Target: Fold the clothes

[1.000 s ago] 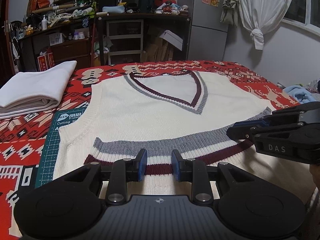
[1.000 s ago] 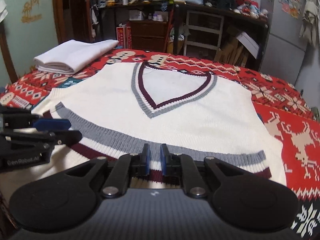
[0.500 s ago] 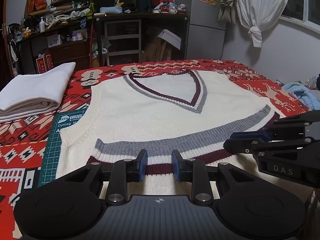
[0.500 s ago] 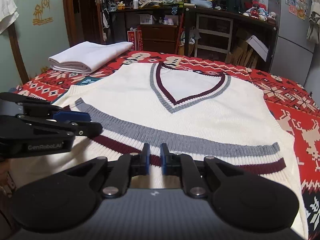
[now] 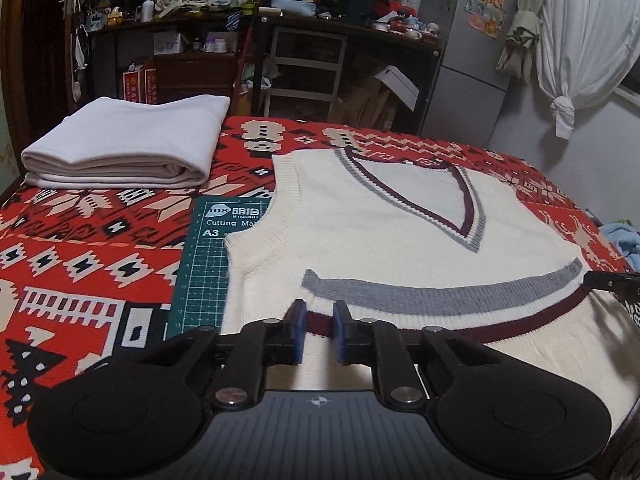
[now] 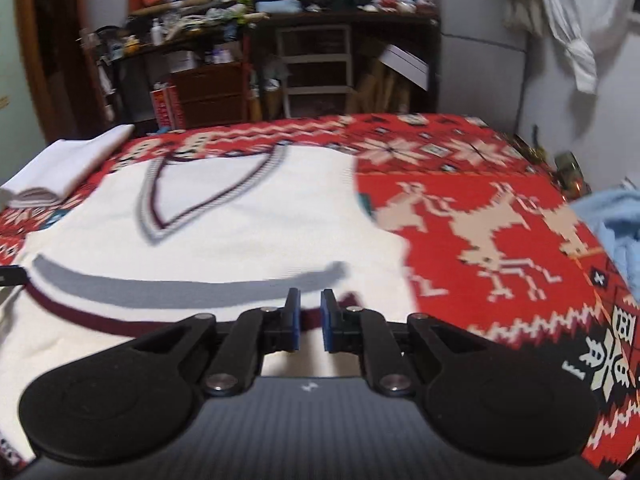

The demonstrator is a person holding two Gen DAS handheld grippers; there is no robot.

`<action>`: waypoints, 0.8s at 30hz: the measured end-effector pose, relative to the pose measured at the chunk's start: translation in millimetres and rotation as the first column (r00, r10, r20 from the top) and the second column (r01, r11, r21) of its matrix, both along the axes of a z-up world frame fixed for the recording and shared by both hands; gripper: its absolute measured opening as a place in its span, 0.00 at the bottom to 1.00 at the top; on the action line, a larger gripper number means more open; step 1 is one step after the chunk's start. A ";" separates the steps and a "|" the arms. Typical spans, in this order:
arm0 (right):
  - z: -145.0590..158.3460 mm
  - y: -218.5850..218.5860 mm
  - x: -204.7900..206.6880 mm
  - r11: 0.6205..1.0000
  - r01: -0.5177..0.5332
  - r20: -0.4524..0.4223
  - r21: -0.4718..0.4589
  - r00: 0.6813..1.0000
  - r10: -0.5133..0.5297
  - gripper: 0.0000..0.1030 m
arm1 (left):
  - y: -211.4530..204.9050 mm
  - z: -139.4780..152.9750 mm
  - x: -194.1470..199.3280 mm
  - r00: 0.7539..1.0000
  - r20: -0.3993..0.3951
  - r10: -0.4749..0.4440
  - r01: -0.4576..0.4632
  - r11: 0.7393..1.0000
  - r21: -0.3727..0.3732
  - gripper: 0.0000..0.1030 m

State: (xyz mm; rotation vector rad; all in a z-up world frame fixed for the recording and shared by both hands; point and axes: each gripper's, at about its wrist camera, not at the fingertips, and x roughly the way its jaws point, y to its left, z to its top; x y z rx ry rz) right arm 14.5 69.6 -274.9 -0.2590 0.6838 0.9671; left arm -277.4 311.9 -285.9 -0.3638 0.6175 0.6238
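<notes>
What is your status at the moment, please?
Left gripper and right gripper: jaws open, empty, over hem. Vest flat, bottom folded up. Folded white cloth off to the side, nothing in the way.

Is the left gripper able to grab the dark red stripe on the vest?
Probably yes. The left gripper hangs open right over the dark red stripe, and nothing lies between them.

A lived-in home bedroom. Red patterned blanket (image 5: 100, 264) spread over a bed, cluttered shelves (image 5: 192, 8) and a dark desk (image 5: 352, 32) along the far wall, a grey fridge (image 5: 468, 56) with magnets far right, a knotted white curtain (image 5: 580, 40) beside it.
</notes>
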 end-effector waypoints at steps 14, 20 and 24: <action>18.1 19.4 47.1 0.992 -0.123 -0.078 0.011 0.989 0.124 0.08 | 42.0 24.2 14.2 0.997 -0.006 -0.074 0.074 0.996 -0.050 0.17; 47.1 43.6 93.8 0.977 -0.214 -0.068 0.011 0.974 0.214 0.09 | 83.6 58.9 59.2 0.976 -0.004 -0.220 0.219 0.975 -0.021 0.21; 50.4 78.8 122.5 0.958 -0.285 -0.012 -0.031 0.958 0.285 0.12 | 117.2 58.1 106.8 0.945 -0.078 -0.317 0.321 0.946 0.052 0.27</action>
